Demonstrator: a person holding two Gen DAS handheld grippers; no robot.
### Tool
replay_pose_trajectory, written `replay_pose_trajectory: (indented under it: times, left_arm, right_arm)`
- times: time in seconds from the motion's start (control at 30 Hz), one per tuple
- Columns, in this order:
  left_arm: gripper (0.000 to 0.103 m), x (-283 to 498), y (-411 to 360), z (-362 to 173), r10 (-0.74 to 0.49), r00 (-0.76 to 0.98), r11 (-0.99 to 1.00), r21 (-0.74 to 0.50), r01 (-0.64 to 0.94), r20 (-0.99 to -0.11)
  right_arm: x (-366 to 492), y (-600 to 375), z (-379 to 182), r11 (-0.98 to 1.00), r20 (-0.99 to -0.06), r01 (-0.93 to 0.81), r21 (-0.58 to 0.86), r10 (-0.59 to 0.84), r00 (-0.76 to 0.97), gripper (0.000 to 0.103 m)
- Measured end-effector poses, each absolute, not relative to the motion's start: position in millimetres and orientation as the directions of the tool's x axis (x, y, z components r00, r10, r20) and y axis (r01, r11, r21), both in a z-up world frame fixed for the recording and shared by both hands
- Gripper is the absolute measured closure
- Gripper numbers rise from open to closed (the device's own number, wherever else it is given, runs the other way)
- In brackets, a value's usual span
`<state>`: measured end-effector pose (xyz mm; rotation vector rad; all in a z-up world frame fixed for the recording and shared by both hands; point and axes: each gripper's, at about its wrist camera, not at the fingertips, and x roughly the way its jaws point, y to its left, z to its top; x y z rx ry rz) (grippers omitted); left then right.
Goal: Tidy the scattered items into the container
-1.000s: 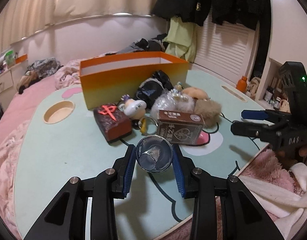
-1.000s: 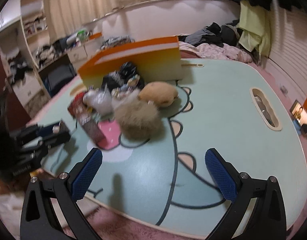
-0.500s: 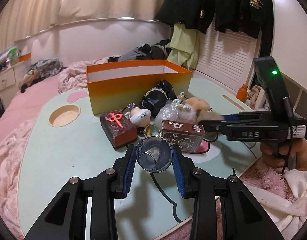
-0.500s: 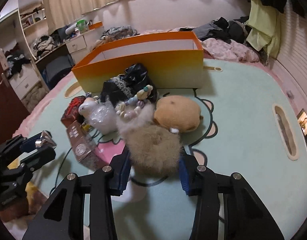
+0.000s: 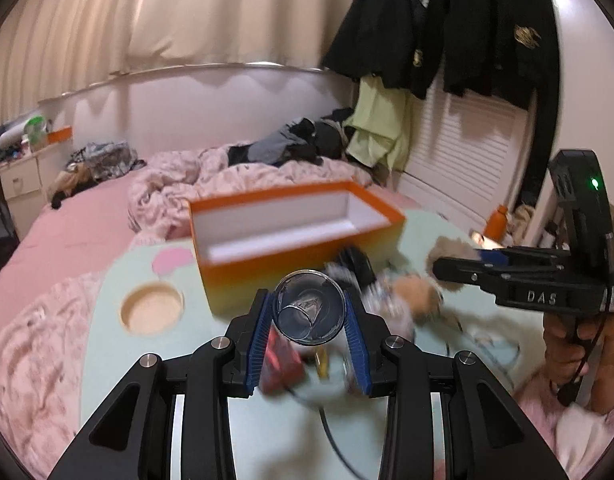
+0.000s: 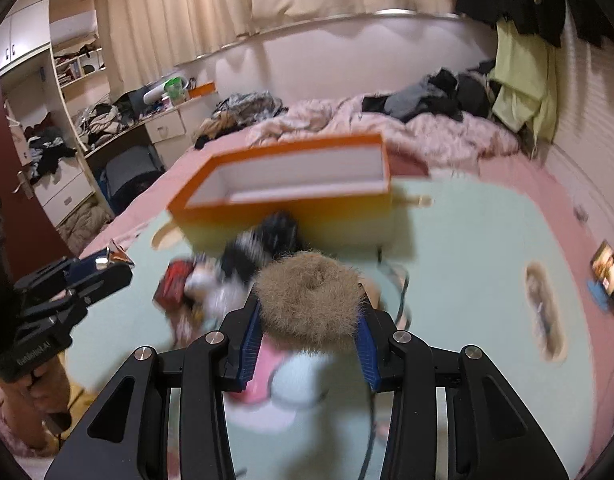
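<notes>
Left gripper (image 5: 309,322) clamps glass cup (image 5: 309,307); only right wrist view shows right gripper (image 6: 309,326), just closed, pinching fur scrunchie (image 6: 309,294); orange box (image 6: 303,184) beyond, bare table (image 6: 467,248) rightward.

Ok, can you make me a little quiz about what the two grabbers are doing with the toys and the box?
1. What do the left gripper jaws hold?
2. True or false: the furry brown scrunchie is already inside the orange box.
3. Which is held by the right gripper: A the red block, B the scrunchie, C the box?

Key: 1. A small clear glass cup. 2. False; it is gripped in the jaws, in front of the box, which looks empty. 3. B.
</notes>
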<state>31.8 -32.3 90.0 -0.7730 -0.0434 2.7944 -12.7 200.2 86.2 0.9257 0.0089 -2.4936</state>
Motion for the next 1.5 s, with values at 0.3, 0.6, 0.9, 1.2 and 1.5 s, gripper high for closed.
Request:
replay_pose_trajectory:
  times: [0.3,0.6,0.9,1.2,1.5]
  left_arm:
    - [0.069,-56,-42,118,0.189,-0.829,-0.982,-0.094,-0.164,-0.527]
    - [0.068,-119,-49,83,0.132,-0.756,-0.991,-0.094,-0.094,-0.641]
    - [0.068,-155,-52,71,0.125,-0.682,-0.991,-0.121,-0.054,-0.720]
    - [0.016,-117,-54,89,0.184,-0.722,-0.982,-0.156,-0.106,-0.668]
    - [0.006,-2,-44,95,0.266,-0.756,-0.964,-0.186,-0.193,-0.598]
  right_arm:
    - [-82,170,117,-0.895,-0.622,0.442,0.065,-0.382,-0.683,0.061]
    - [-139,153,96,-0.880,-0.691,0.458,0.128,-0.410,-0.595,0.061]
    - [-168,137,84,-0.873,-0.735,0.453,0.180,-0.425,-0.528,0.060]
    - [-166,159,91,-0.897,-0.722,0.370,0.243,-0.422,-0.548,0.043]
    - [-82,197,104,-0.880,-0.656,0.394,0.266,-0.465,-0.595,0.039]
